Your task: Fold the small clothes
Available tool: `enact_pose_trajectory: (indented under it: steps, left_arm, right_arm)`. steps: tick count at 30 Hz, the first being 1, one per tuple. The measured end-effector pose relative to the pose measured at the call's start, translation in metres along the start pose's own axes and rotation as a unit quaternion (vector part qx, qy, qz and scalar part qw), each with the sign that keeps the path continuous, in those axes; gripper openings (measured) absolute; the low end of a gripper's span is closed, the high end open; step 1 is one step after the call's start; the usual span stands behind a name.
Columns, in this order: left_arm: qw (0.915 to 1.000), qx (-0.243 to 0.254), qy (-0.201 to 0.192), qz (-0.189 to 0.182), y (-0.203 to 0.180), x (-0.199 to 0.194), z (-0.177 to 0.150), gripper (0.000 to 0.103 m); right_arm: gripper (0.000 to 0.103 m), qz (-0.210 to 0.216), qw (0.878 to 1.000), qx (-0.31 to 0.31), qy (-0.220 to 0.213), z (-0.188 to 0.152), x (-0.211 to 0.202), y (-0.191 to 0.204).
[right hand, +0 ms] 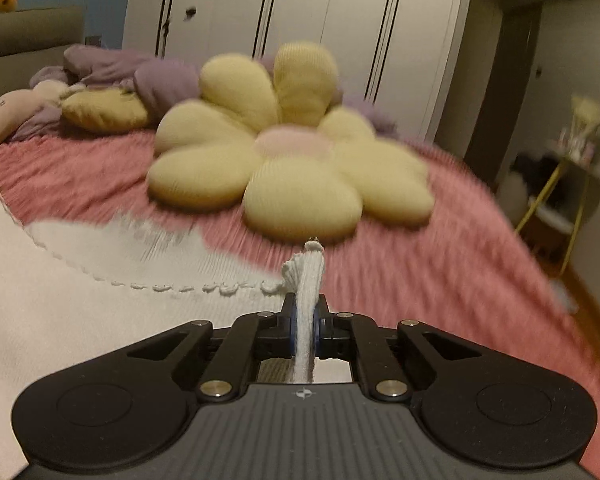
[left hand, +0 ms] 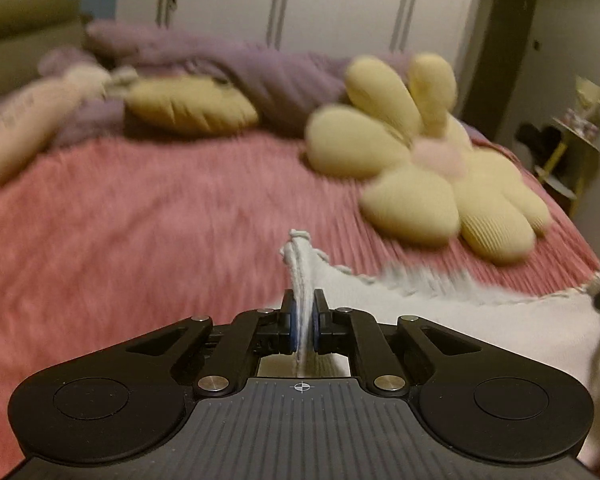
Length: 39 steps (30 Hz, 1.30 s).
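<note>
A small white knitted garment [left hand: 440, 320] with a scalloped edge hangs stretched between both grippers, just above a pink bedspread [left hand: 140, 208]. My left gripper [left hand: 304, 300] is shut on one corner of it, and the pinched cloth sticks up between the blue pads. In the right wrist view the white garment [right hand: 80, 304] spreads to the left. My right gripper [right hand: 307, 304] is shut on its other corner, a bunched strip of white cloth rising between the fingers. The tip of the right gripper shows at the left wrist view's right edge.
A yellow flower-shaped cushion [right hand: 288, 152] with a pink centre lies on the pink bedspread [right hand: 420, 280] just beyond the garment. Purple bedding [left hand: 228, 68], a yellow pillow [left hand: 188, 104] and a pale plush toy [left hand: 32, 120] lie further back. White wardrobe doors [right hand: 300, 20] stand behind; a small side table [right hand: 556, 184] at right.
</note>
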<state>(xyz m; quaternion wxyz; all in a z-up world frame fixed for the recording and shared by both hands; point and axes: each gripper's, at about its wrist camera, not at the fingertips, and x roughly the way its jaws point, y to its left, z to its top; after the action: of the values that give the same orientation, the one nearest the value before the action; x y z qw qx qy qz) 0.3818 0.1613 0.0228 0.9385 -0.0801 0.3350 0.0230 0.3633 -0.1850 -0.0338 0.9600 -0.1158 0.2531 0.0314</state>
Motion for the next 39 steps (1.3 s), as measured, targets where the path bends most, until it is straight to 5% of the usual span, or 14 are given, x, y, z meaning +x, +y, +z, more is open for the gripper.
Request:
enact_pose_trajectory:
  steps: [5, 11, 13, 14, 16, 24, 35, 39]
  left_arm:
    - [0.9982, 0.003, -0.024, 0.055, -0.02, 0.044, 0.018, 0.01]
    - [0.9953, 0.012, 0.043, 0.086, -0.022, 0.093, -0.021, 0.019]
    - [0.9936, 0.013, 0.048, 0.102, -0.014, 0.089, -0.029, 0.05]
    - [0.9939, 0.004, 0.04, 0.103, -0.007, 0.081, -0.032, 0.057]
    - [0.9947, -0.008, 0.028, 0.099, 0.004, 0.065, -0.038, 0.061]
    - [0.9955, 0.01, 0.044, 0.084, 0.004, 0.019, -0.06, 0.071]
    - [0.9954, 0.012, 0.052, 0.079, 0.006, -0.015, -0.077, 0.093]
    - [0.9961, -0.028, 0.076, 0.036, 0.021, -0.016, -0.088, 0.095]
  right_arm:
    - [0.007, -0.045, 0.999, 0.008, 0.013, 0.028, 0.052, 0.004]
    - [0.007, -0.066, 0.997, -0.004, 0.038, 0.006, 0.093, 0.016]
    - [0.013, -0.072, 0.996, -0.008, 0.047, -0.003, 0.094, 0.017]
    - [0.031, -0.083, 0.995, -0.005, 0.048, -0.005, 0.092, 0.015]
    - [0.047, -0.076, 0.996, 0.025, 0.028, -0.01, 0.075, 0.006]
    - [0.049, 0.004, 0.997, 0.075, 0.03, -0.054, -0.005, 0.012]
    - [0.073, 0.076, 0.987, 0.12, 0.08, -0.087, -0.064, 0.027]
    - [0.078, 0.084, 0.988, 0.109, 0.071, -0.088, -0.078, 0.033]
